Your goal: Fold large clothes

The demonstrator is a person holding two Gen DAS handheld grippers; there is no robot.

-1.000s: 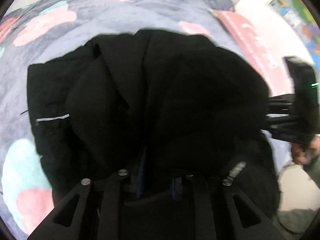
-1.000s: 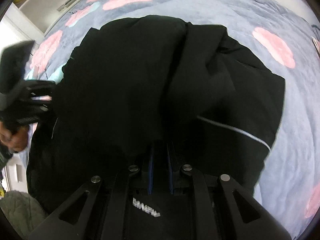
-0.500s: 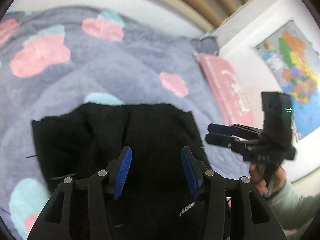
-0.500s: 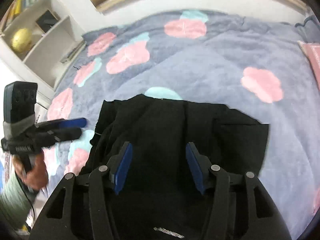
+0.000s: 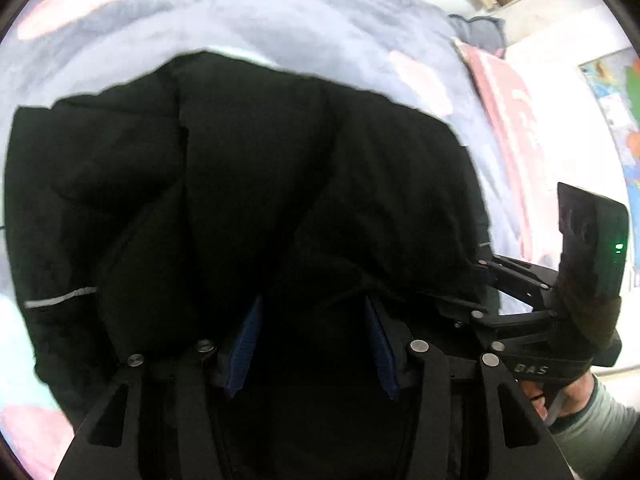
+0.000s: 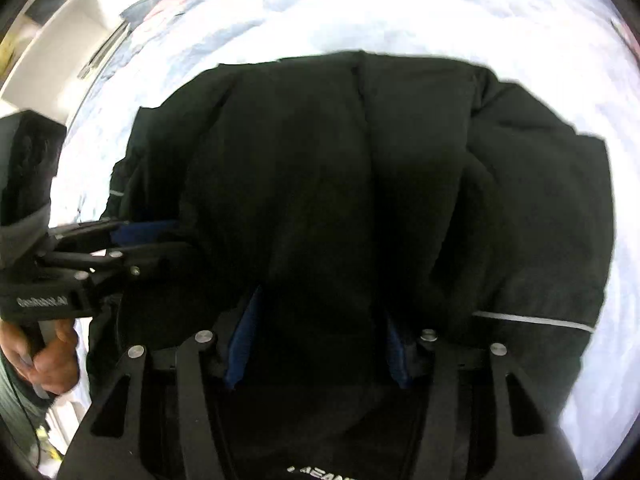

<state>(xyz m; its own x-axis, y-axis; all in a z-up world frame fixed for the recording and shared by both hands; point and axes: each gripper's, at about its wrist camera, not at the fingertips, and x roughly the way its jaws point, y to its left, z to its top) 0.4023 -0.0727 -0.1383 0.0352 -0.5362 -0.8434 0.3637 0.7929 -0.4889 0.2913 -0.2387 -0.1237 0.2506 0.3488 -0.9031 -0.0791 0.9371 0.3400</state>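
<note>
A black jacket [image 5: 280, 184] with a thin reflective stripe [image 5: 60, 300] lies bunched on the flowered blanket [image 5: 304, 20]. My left gripper [image 5: 313, 300] is open and pressed down into the near edge of the jacket. Dark cloth bulges between its blue pads [image 5: 246, 340] and hides their tips. My right gripper [image 6: 320, 304] stands the same way over the jacket [image 6: 320, 168], open with cloth between its pads [image 6: 240, 344]. Each gripper shows in the other's view, its fingers poking into the jacket's side: right gripper [image 5: 476, 284], left gripper [image 6: 176, 236].
The blanket [image 6: 440, 12] spreads around the jacket on all far sides. A pink pillow [image 5: 516, 120] and a wall map [image 5: 616, 100] are at the right. White shelves [image 6: 52, 48] stand at the left. The person's hands [image 5: 572, 396] [image 6: 52, 356] grip the handles.
Both grippers were shut on the jacket, then opened and drew back from it. Now they have come down onto it again with jaws still open and the jacket fills both views.
</note>
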